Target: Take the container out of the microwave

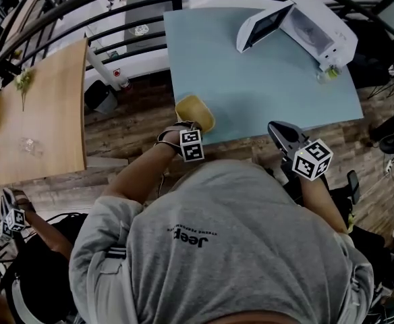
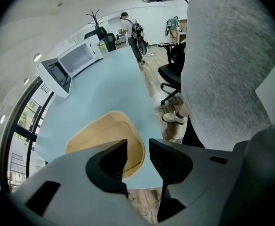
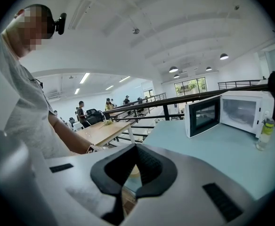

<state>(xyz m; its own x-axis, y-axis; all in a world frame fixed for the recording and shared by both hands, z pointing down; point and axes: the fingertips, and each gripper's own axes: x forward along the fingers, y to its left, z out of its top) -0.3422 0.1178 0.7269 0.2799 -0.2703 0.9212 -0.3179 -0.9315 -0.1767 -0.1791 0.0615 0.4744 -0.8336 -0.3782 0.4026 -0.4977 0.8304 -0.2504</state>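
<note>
The yellow container point(image 1: 194, 112) is already out of the microwave. It sits on the blue surface point(image 1: 264, 79), very close to the near edge, well apart from the microwave. So the job looks almost done. The step now, I think, is letting go.

The left hand-held gripper point(image 2: 137, 147) points down at the container. Its jaws are a little way apart. The rim of the container is right by them, partly behind the left jaw. The jaws do not look like they pinch it.

To do this step well, spread the jaws a bit more first. Then lift the left hand-held gripper straight up. If it goes sideways, a jaw could catch the rim and drag the container. That would be bad, because the floor is right below that edge. A small push away from the edge would make the container safer.

The right hand-held gripper point(image 3: 135, 147) has its jaws pressed together with nothing in them. It is held over the near edge of the surface, apart from the container. It can just wait there.

Far over on the right, the microwave point(image 1: 322, 31) stands with its door point(image 1: 263, 25) wide open. I see nothing inside it.
</note>
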